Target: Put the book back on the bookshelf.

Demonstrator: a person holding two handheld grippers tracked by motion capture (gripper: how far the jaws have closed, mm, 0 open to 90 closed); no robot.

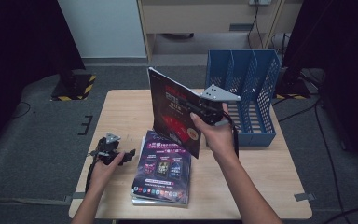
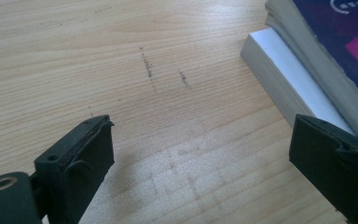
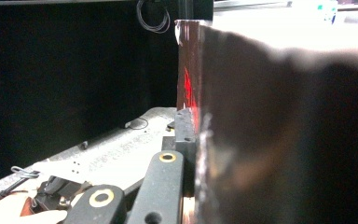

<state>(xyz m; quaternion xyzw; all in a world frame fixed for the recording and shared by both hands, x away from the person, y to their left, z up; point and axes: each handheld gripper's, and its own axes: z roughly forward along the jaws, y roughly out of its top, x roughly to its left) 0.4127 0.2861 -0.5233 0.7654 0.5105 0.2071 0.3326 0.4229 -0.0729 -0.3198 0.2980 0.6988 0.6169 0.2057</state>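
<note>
This looks like a lab or a recording studio set up inside an office room. A small wooden tabletop (image 1: 121,112) stands alone on grey carpet (image 1: 37,154), with black curtains (image 1: 18,42) hanging at both sides. Stand bases with yellow-black warning tape (image 1: 74,86) rest on the floor, and cables (image 1: 321,135) run across it. A blue file rack (image 1: 244,93) and office furniture (image 1: 205,18) stand behind.

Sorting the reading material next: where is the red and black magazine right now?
In the high view, the red and black magazine is held upright above the table's middle, clamped in the right gripper, between the stack of books and the blue file rack.
</note>
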